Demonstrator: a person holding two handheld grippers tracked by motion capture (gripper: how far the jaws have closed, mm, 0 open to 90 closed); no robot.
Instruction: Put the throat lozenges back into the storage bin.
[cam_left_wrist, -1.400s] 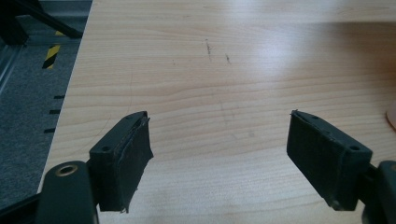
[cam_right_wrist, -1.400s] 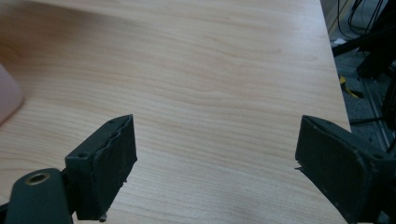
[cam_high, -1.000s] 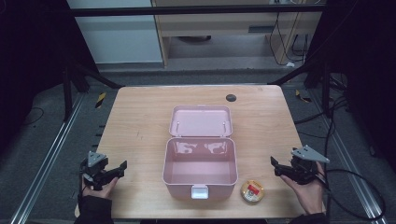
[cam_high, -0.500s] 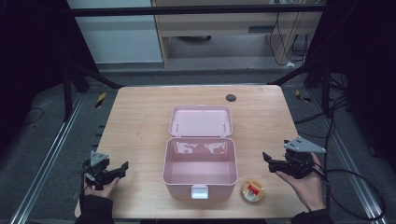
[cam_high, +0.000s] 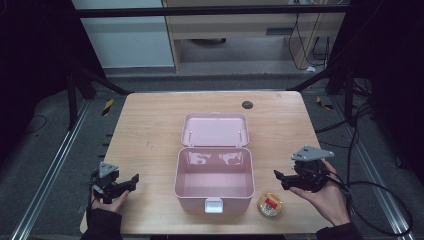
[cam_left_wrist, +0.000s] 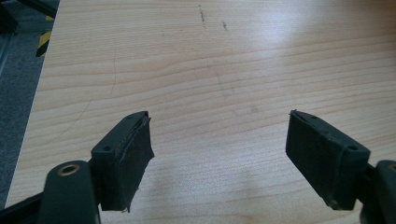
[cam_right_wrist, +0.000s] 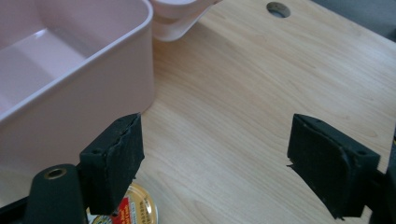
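An open pink box (cam_high: 214, 197) stands in the middle of the wooden table (cam_high: 150, 130), its lid (cam_high: 215, 129) laid back behind it. A small round tin (cam_high: 270, 204) with a gold and red top lies just right of the box's front corner. My right gripper (cam_high: 278, 177) hovers above the table to the right of the tin, pointing left. In the right gripper view its jaws (cam_right_wrist: 217, 140) stand apart with nothing between them, though they have just been closing; the tin (cam_right_wrist: 135, 210) shows under the left jaw, beside the box wall (cam_right_wrist: 93, 88). My left gripper (cam_high: 132, 181) rests at the front left, open over bare wood (cam_left_wrist: 219, 140).
A dark round hole (cam_high: 247, 104) sits in the tabletop behind the box. The table's left edge (cam_left_wrist: 32, 116) runs close to the left gripper. Metal rails and cables flank the table on the floor.
The right gripper has risen and shifted left, toward the tin and the box. The left gripper has stayed where it was.
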